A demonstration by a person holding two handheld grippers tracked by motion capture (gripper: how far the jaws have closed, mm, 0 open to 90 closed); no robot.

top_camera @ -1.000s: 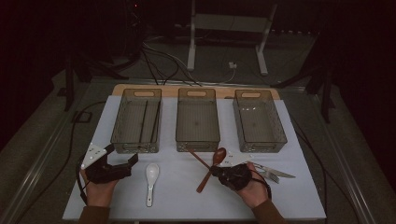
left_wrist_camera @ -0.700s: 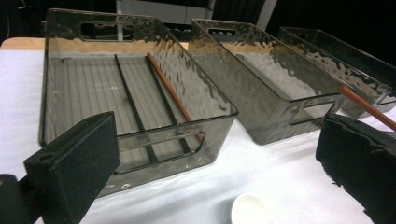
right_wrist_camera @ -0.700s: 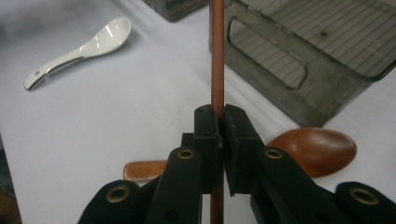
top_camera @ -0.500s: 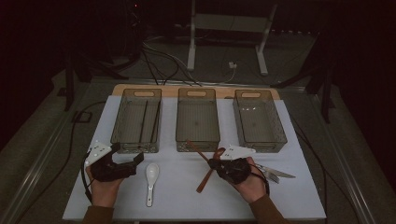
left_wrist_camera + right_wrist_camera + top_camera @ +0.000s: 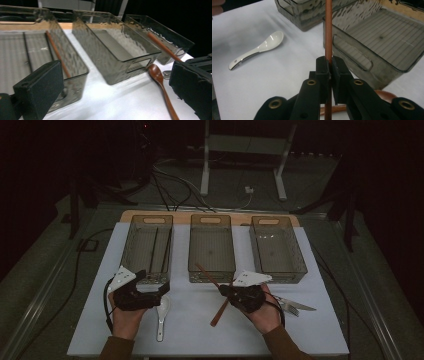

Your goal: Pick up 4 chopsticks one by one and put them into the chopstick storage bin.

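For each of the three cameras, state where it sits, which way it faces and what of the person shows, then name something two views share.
High view: above the table's near side, looking forward and down on three bins; both hands, left gripper, right gripper.
Left gripper view: on the left gripper, facing the bins between open jaws.
Right gripper view: on the right gripper, jaws shut on a chopstick.
Shared: the white spoon in high and right gripper views.
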